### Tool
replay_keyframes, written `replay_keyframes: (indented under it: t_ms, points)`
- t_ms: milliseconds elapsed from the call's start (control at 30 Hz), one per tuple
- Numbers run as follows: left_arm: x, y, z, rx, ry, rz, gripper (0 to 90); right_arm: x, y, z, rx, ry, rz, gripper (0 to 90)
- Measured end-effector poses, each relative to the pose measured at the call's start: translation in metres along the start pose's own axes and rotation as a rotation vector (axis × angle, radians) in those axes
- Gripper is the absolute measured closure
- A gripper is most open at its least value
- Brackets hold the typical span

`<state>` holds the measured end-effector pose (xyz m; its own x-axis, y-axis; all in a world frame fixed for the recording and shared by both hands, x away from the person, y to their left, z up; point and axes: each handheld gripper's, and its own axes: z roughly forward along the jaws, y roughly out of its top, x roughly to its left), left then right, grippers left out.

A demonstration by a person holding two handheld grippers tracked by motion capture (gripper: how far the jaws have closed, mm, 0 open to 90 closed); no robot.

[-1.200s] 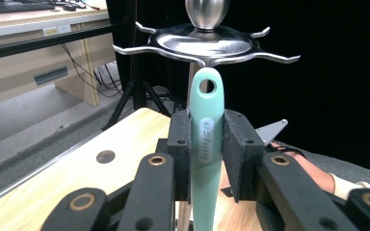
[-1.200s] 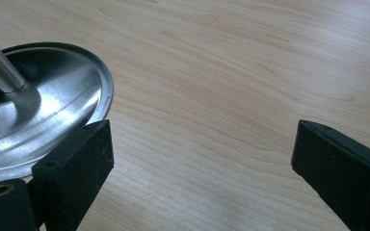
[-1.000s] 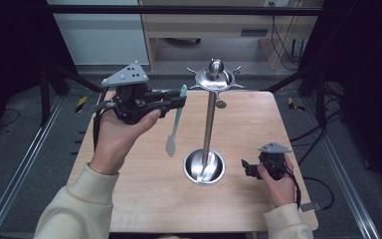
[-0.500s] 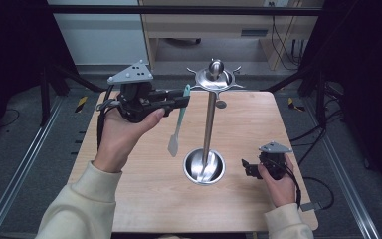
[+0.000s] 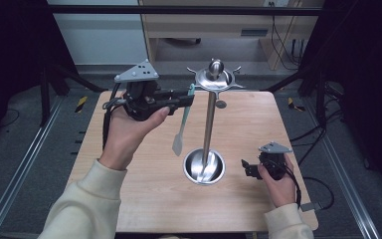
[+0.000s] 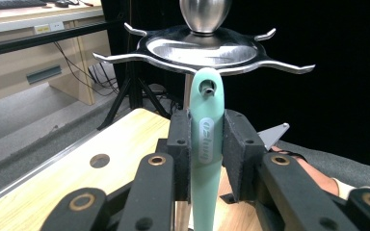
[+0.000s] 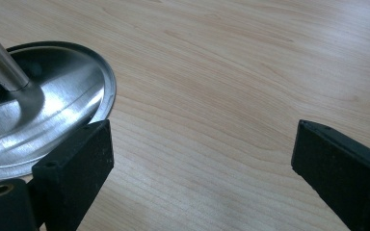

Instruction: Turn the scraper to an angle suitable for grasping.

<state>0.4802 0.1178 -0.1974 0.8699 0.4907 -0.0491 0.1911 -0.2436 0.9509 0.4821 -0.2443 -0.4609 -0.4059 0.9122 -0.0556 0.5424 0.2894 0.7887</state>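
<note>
A steel utensil stand [image 5: 209, 124] rises from a round dish base [image 5: 204, 166] at the table's middle, topped by a hooked ring [image 5: 215, 78] with a knob. My left gripper [image 5: 189, 98] is raised left of that ring and is shut on the handle of a mint-green spatula [image 5: 183, 125], whose blade hangs down. In the left gripper view the spatula handle [image 6: 205, 144] stands upright between the pads, its hanging hole just under the ring [image 6: 200, 50]. My right gripper [image 5: 245, 168] rests low at the right of the base, open, with bare wood between its jaws [image 7: 202, 159].
The wooden table [image 5: 129, 199] has bare room at the front and left. A small round metal disc [image 5: 221, 104] lies behind the stand. Dark frame rails and cables run along both sides of the table, and a wooden desk stands beyond it.
My left gripper has carried the spatula a little to the right, closer to the stand's hooked ring. The right gripper has stayed put.
</note>
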Motion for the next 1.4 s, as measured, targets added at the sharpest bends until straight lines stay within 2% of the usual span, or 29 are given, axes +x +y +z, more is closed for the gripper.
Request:
replay_keyframes:
  t_ms: [400,800,1033,1400]
  points:
    - [-0.001,0.001,0.008,-0.014,0.001,0.000,74.0,0.000,0.000,0.001,0.007,0.008,-0.011,8.3]
    - [-0.001,-0.004,0.011,-0.045,0.008,0.017,73.7,-0.001,-0.003,-0.002,0.008,-0.002,0.004,7.8]
    - [-0.004,-0.007,0.015,-0.068,0.032,0.029,73.5,-0.002,-0.003,-0.002,0.009,-0.005,0.000,7.7]
    - [-0.002,-0.008,0.018,-0.083,0.021,0.012,73.5,-0.002,-0.003,-0.002,0.014,-0.007,0.011,7.6]
